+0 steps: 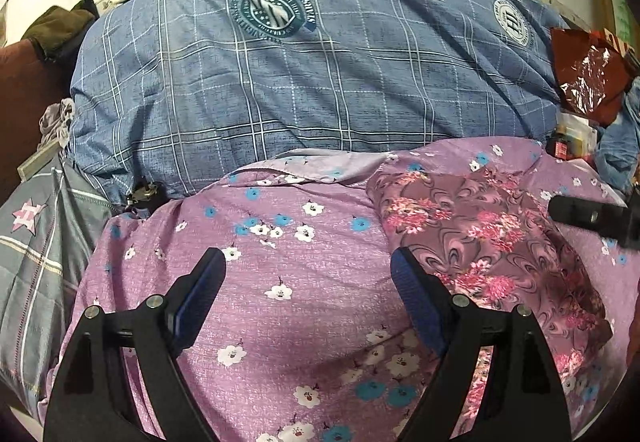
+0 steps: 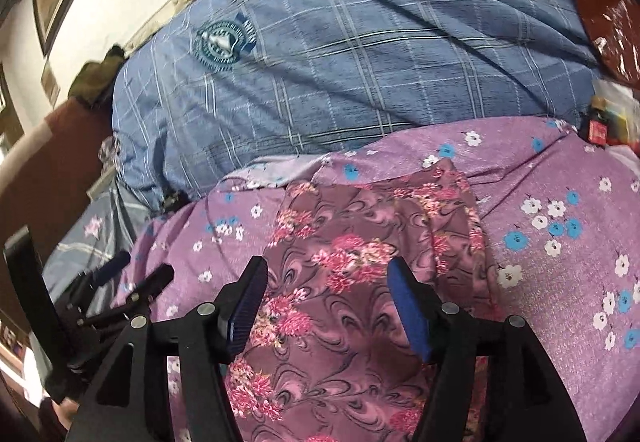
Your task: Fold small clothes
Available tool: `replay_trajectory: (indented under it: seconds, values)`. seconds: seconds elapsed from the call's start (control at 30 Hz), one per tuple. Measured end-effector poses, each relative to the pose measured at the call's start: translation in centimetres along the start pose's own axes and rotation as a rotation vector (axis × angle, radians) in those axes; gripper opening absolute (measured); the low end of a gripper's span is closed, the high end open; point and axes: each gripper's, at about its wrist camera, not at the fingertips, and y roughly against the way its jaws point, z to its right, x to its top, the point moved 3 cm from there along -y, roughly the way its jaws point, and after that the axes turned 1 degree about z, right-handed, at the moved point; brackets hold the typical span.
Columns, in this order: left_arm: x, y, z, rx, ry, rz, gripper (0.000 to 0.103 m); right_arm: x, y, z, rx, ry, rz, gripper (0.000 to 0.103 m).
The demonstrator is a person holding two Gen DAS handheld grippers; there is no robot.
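hanging low in its own view, the left gripper (image 1: 308, 262) stands spread over the lilac flowered sheet (image 1: 320, 322), nothing between its fingers. the right gripper (image 2: 328, 274) is spread too, above the folded pink-flowered garment (image 2: 360, 262), pads not touching it. the garment lies mid-frame on the sheet. farther up, the blue checked quilt (image 1: 320, 82) fills the top.

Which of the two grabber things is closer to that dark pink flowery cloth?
The right gripper: its open fingers hang right over the flowery cloth. The left gripper hovers beside it, over the lilac sheet.
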Motion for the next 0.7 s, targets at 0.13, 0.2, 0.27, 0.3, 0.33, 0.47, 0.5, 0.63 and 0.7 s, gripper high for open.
replay_trajectory:
  seconds: [0.13,0.2,0.27,0.3,0.33,0.47,0.5,0.63,0.7]
  values:
    - [0.0,-0.4,-0.3,0.004,0.005,-0.001,0.085,-0.3,-1.1,-1.4,-0.027,0.047,-0.019,0.065]
    - [0.0,-0.7,-0.3,0.001,0.011,-0.007,0.085,-0.3,-1.4,-1.9,-0.037,0.063,-0.022,0.065]
    - [0.0,-1.0,-0.4,-0.003,0.013,-0.012,0.085,-0.3,-1.6,-2.1,-0.041,0.078,-0.023,0.065]
    - [0.1,-1.2,-0.3,-0.005,0.014,-0.016,0.085,-0.4,-1.7,-2.2,-0.045,0.086,-0.026,0.065]
    - [0.0,-1.3,-0.3,-0.006,0.016,-0.018,0.085,-0.4,-1.7,-2.1,-0.048,0.091,-0.029,0.065]
    - [0.1,-1.7,0.1,-0.016,0.016,-0.025,0.085,-0.6,-1.6,-1.2,-0.062,0.09,-0.036,0.065]
    - [0.0,-1.8,0.2,-0.016,0.014,-0.026,0.085,-0.5,-1.6,-0.9,-0.065,0.087,-0.036,0.065]
    - [-0.2,-2.1,0.9,-0.015,-0.001,-0.035,0.085,-0.5,-1.4,0.4,-0.082,0.066,-0.036,0.065]
    - [-0.4,-2.3,1.3,-0.018,-0.011,-0.042,0.085,-0.4,-1.2,0.8,-0.091,0.059,-0.033,0.065]
